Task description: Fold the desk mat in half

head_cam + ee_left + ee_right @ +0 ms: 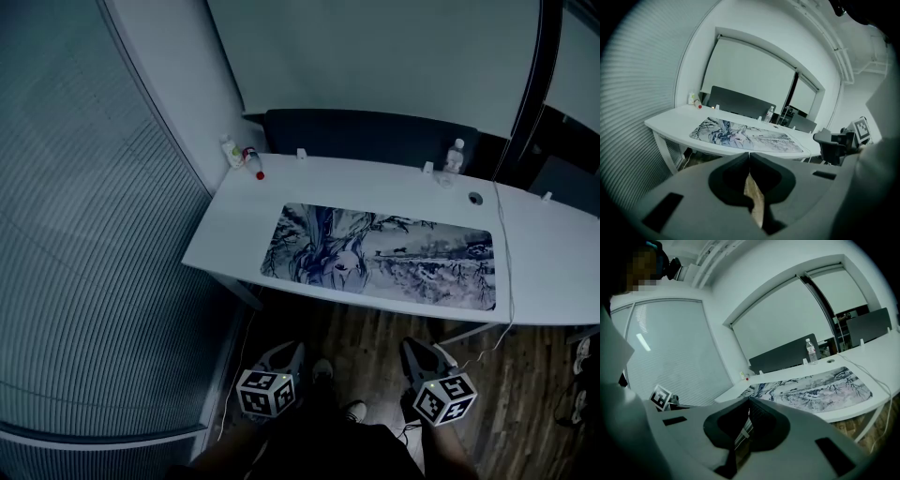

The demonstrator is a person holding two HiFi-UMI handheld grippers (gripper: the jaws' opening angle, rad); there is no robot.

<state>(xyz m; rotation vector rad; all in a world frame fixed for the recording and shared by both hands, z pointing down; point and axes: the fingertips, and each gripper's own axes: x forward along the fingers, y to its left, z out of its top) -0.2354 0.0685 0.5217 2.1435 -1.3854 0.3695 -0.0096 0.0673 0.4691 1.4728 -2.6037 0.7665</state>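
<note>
Along the left side runs a wall of closed slatted blinds (pixel 84 234). At the far left corner of the white table (pixel 239 220) stand a couple of small bottles (pixel 232 151), close together, with something red beside them.

The left gripper (pixel 289 348) is held low in front of the person, short of the table's near edge and over the wooden floor (pixel 375 333). In the left gripper view its fingers are pressed together tip to tip with nothing between them.

The desk mat (pixel 384 255) lies flat and unfolded on the table. It is a long rectangle printed in blue-grey and white, with its long side running parallel to the near edge and just inside it. Neither gripper touches it. Behind the table stands a dark partition panel (pixel 366 136).

The right gripper (pixel 412 344) is held at about the same height as the left, apart from it, and also short of the table. In the right gripper view its fingers meet at the tips and pinch nothing.

Farther right, a clear water bottle (pixel 454 157) stands upright near the table's far edge. A thin white cable (pixel 503 253) crosses the table just past the mat's right end and drops over the near edge.
</note>
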